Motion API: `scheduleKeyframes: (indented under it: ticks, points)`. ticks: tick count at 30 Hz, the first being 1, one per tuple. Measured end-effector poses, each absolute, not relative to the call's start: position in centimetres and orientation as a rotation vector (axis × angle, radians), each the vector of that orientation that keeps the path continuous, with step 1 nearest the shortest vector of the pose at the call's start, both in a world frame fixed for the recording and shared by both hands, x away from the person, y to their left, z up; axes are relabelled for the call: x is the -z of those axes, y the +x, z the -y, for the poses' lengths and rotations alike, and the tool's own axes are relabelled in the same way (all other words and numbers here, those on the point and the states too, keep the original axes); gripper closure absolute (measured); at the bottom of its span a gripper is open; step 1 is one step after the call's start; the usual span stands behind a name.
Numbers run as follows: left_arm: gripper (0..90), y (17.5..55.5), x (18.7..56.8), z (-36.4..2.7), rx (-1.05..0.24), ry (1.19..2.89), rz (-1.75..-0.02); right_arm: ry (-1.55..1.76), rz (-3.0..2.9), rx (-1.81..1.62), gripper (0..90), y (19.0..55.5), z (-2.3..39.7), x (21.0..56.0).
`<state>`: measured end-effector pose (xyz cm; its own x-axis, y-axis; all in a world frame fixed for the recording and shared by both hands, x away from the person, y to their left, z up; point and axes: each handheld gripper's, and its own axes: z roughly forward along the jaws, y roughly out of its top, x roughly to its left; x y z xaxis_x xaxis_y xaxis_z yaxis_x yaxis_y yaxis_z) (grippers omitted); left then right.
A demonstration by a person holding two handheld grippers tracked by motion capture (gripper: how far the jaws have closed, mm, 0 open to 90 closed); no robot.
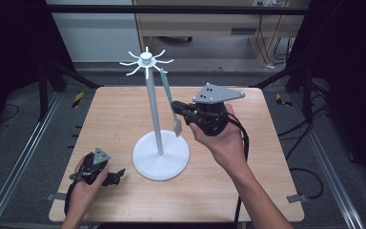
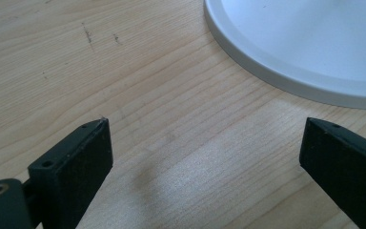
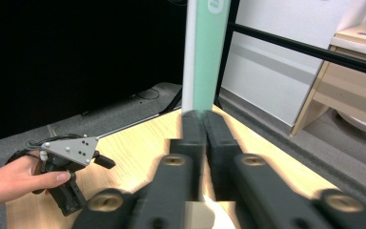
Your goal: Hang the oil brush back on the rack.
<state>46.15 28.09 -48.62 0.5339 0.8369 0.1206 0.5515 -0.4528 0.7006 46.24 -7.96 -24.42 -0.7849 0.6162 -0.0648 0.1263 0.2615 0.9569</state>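
Right gripper clamped on the green strip at the stand

The right gripper (image 1: pixel 177 113) had its jaws pressed shut on the strip (image 1: pixel 170 101) (hanging from the stand (image 1: pixel 153 114) top), at its 3 o'clock. The left gripper (image 1: pixel 116 174), jaws wide apart and empty, rested at the base's 8 o'clock.

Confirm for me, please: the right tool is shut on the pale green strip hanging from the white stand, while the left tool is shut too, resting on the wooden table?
Not quite: the left tool stands open, as the left gripper view shows. The right tool is indeed shut on the pale green strip hanging from the white stand.
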Motion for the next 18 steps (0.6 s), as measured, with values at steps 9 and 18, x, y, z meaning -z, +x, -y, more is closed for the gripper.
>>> scheduleKeyframes:
  ticks: [9, 18]
  points:
    - [3.5, 46.2, 48.6, -28.1, -0.614, 2.168, -1.118, 0.647, -2.115, -1.511, 86.5, 45.9, 7.8, 24.2]
    - [3.6, 46.1, 48.7, -28.0, -0.613, 2.166, -1.120, 0.671, -2.111, -1.457, 86.5, 45.7, 8.9, 24.3]
